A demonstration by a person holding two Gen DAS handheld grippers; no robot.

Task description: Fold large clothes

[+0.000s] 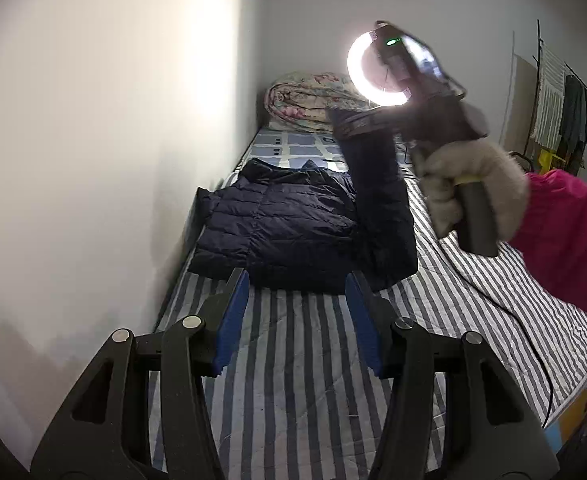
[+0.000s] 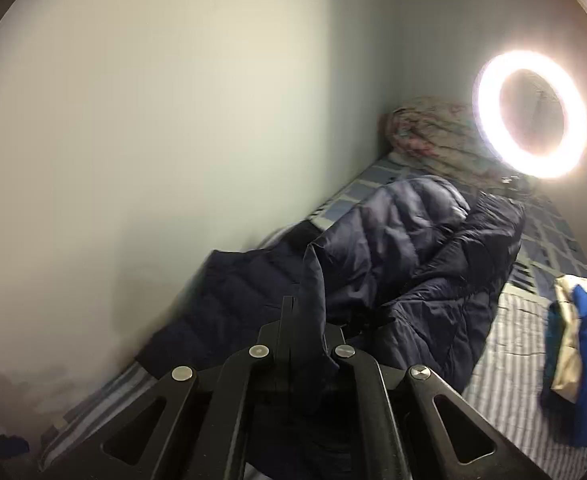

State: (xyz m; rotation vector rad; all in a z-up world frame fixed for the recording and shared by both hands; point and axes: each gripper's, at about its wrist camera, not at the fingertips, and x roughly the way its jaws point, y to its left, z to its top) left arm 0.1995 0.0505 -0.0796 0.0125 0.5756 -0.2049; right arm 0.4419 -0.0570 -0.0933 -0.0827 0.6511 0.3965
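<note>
A dark navy puffer jacket point(image 1: 277, 224) lies spread on the striped bed point(image 1: 293, 360), close to the wall. My left gripper point(image 1: 297, 280) hovers open just short of the jacket's near hem, with nothing between its blue pads point(image 1: 233, 320). A gloved hand point(image 1: 473, 184) with a pink sleeve holds my right gripper point(image 1: 339, 122) up over the jacket's right side. It is shut on a part of the jacket, which hangs from it as a long strip point(image 1: 381, 200). In the right wrist view, navy fabric point(image 2: 313, 280) is pinched in my right gripper point(image 2: 295, 308), and the rest of the jacket point(image 2: 413, 248) lies beyond it.
A rolled floral quilt point(image 1: 309, 100) sits at the head of the bed, with a lit ring light point(image 2: 533, 114) beside it. A blue and white garment point(image 2: 577, 360) lies on the bed's right side. A white wall point(image 1: 113, 140) runs along the left. A thin black cable point(image 1: 505, 308) crosses the sheet.
</note>
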